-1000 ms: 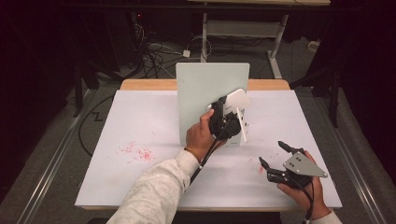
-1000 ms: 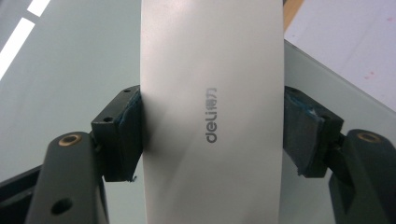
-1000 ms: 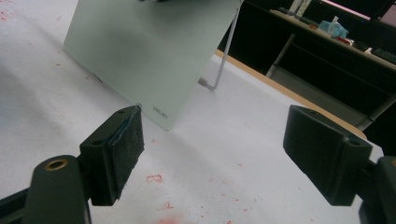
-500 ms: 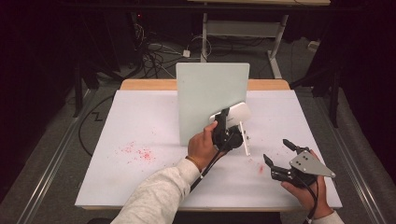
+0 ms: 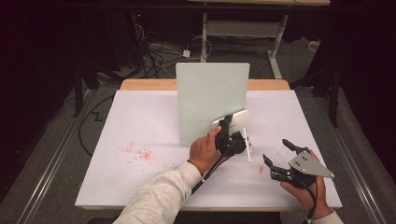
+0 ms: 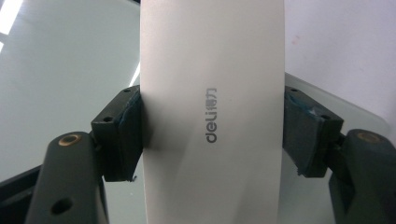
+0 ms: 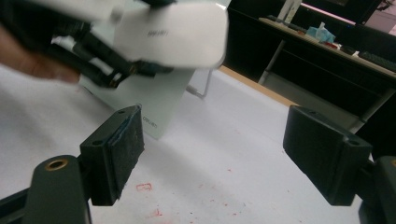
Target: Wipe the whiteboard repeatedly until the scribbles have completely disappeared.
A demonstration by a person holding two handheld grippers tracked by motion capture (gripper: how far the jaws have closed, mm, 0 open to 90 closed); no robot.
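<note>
A white eraser (image 5: 237, 120) with grey "deli" lettering (image 6: 212, 112) is clamped by its long sides between the pads of my left gripper (image 5: 232, 135). It is held in front of the lower right corner of an upright pale green board (image 5: 212, 100), which stands on the white table (image 5: 140, 116). In the left gripper view the board (image 6: 56, 70) lies right behind the eraser. My right gripper (image 5: 276, 151) hovers low over the table's front right, open and holding nothing. The right gripper view looks past my right gripper (image 7: 215, 154) to the blurred eraser (image 7: 173, 32) and the board (image 7: 144, 102).
Red marks (image 5: 137, 151) speckle the table left of the board. A smaller red smear (image 5: 260, 169) lies close to the right gripper and appears again as red marks (image 7: 144, 186) between its jaws. Dark floor, cables and a table frame (image 5: 243, 28) lie beyond the far edge.
My left gripper has carried the eraser down the board's face and toward the table's near side. The right gripper has stayed almost in place, still open.
</note>
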